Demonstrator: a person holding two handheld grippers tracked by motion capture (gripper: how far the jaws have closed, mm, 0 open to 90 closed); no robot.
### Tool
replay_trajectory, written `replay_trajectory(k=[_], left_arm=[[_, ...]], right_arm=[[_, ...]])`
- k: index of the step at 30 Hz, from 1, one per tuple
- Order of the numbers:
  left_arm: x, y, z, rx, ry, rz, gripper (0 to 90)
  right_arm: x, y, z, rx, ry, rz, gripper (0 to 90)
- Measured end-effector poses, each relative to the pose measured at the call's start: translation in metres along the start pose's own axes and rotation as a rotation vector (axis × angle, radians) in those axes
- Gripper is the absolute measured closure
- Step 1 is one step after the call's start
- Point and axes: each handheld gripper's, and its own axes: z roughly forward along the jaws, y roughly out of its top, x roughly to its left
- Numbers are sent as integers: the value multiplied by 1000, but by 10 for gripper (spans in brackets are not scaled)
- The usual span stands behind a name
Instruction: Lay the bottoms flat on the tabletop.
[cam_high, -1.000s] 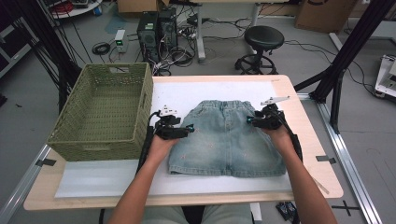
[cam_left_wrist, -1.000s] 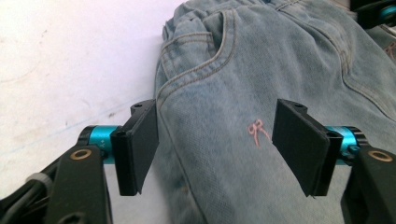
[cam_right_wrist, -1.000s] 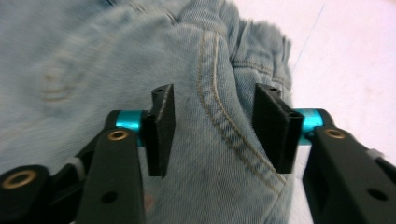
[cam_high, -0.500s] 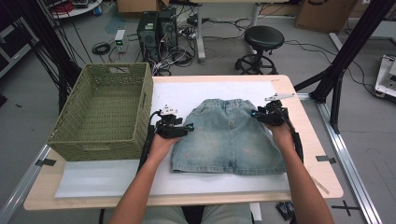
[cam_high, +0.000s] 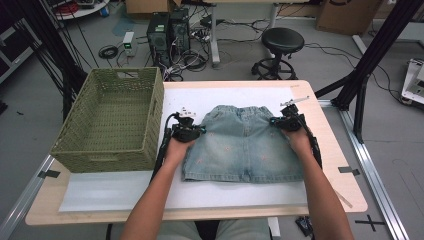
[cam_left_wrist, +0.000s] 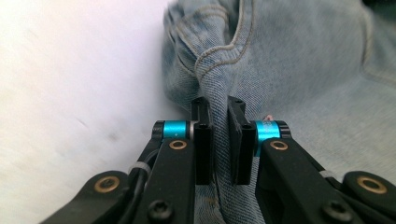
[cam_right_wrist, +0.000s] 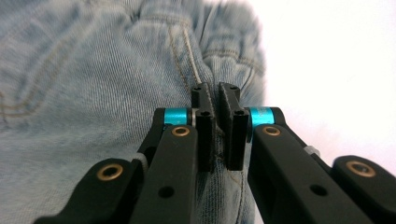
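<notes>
Denim skirt (cam_left_wrist: 299, 60) cut off at the edges of both gripper views.

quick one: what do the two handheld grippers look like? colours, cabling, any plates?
Both match: the left gripper and right gripper have matte black linkage arms with brass-coloured pivot pins, anodised blue collars and flat black fingers with small screw holes. A white zip tie sits on each linkage. From above, a black cable loops off the left, and light-grey plates top both. Forearms are bare, no sleeves.
</notes>
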Motion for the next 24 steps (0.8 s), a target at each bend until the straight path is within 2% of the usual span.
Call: replay_trajectory(k=[2,6,8,11,13,15,18,20,24], left_arm=[[4,2,-3,-52,9,3,825],[10,6,1,-77,50,19,826],[12,10,5,-73,81,27,826],[18,18,16,-53,117,23,825],[19,21,22,-21,143,22,812],[18,22,24,-15,163,14,711],[20,20,21,12,160,-24,526],[19,17,15,1,151,-10,510],[14,8,-1,-13,125,-5,491]], right_arm=[[-1,6,-1,-29,-14,-5,863],[-3,15,7,-73,-30,12,857],[-3,19,14,-74,-48,17,857],[-4,24,22,-114,-70,25,856],[-3,27,27,-118,-98,9,853],[-1,28,31,-100,-127,-9,839],[-1,26,29,-98,-116,13,769],[-2,24,22,-126,-102,16,736],[-3,20,0,-113,-46,19,652]])
